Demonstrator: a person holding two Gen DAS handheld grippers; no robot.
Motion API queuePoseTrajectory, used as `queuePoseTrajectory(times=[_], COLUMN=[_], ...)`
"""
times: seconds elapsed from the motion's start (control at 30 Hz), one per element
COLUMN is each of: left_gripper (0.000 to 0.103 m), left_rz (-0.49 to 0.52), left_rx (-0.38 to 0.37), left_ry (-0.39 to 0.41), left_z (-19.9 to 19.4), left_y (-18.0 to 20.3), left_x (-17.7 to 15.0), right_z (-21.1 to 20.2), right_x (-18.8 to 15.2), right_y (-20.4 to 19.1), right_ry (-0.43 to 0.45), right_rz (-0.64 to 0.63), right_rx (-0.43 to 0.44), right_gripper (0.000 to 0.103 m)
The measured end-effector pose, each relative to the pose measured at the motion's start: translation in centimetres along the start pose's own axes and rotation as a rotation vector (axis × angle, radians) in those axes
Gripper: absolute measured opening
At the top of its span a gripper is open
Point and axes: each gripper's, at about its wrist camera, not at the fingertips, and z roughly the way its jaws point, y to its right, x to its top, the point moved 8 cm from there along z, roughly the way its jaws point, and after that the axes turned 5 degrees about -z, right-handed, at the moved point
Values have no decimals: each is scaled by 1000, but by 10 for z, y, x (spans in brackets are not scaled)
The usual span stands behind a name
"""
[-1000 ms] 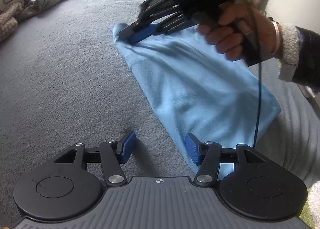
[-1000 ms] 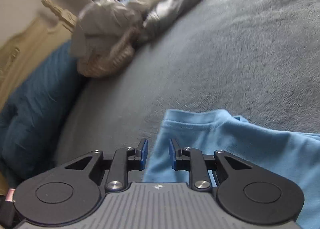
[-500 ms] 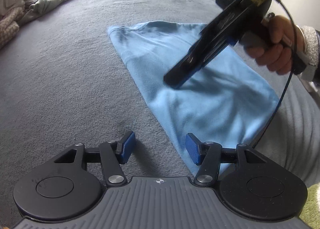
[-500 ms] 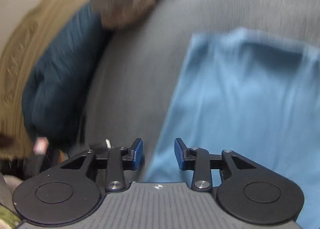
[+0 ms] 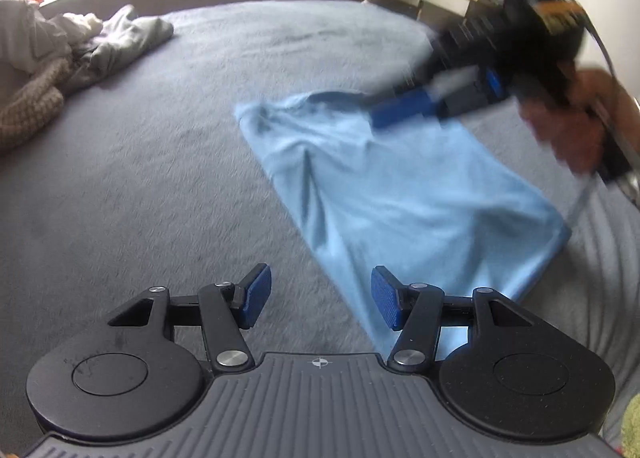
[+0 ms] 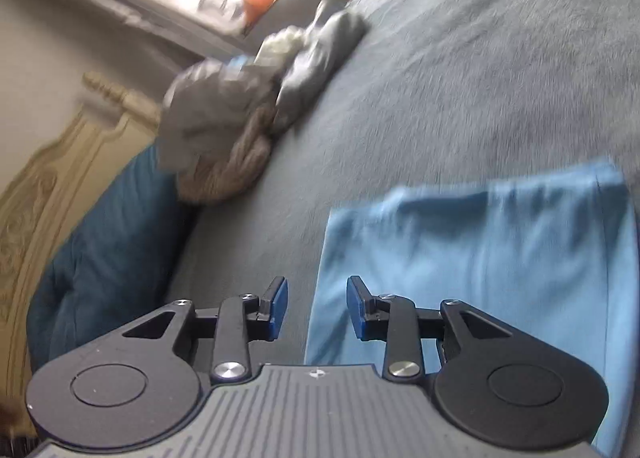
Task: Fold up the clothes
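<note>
The shirt (image 5: 404,194), judged soft and limp, is best pinched at its 6 o'clock hem; left gripper (image 5: 318,298) and right gripper (image 6: 316,304) are seen released, nothing held.

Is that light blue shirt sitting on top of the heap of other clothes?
No, the light blue shirt lies spread by itself on the grey bed cover, well apart from the pile of clothes at the far edge.

shirt (image 5: 416,194): light blue | blanket (image 5: 160,178): grey | pillow (image 6: 104,242): teal
</note>
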Motion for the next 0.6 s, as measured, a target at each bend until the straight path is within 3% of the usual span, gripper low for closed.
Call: queuePoseTrajectory(times=[0.07,0.17,0.2,0.33,0.43,0.53,0.6], left_gripper=[54,53,51,51,51,51,51], left_rz=[30,99,107,102,107,121,149], left_rx=[-39,-60,-58,-61,-52,-61,-63], left_ry=[34,48,35,30,62,77,63], left_z=[2,10,14,13,11,12,15], left_y=[13,28,30,24,21,26,31], left_x=[6,3,0,-7,0,3,-2], right_z=[-6,-26,-41,-113,-116,-76,-54], right_x=[-28,-57,-57,-56,-57,-65,-75], right_y=[6,33,43,81,44,-7,-28], right_ry=[-59,-53,3,256,275,196,157], right_rz=[5,45,74,203,28,-262,-368], right_rx=[-23,-138,-180,-335,-359,-414,-399], right_gripper=[35,28,19,20,19,19,19])
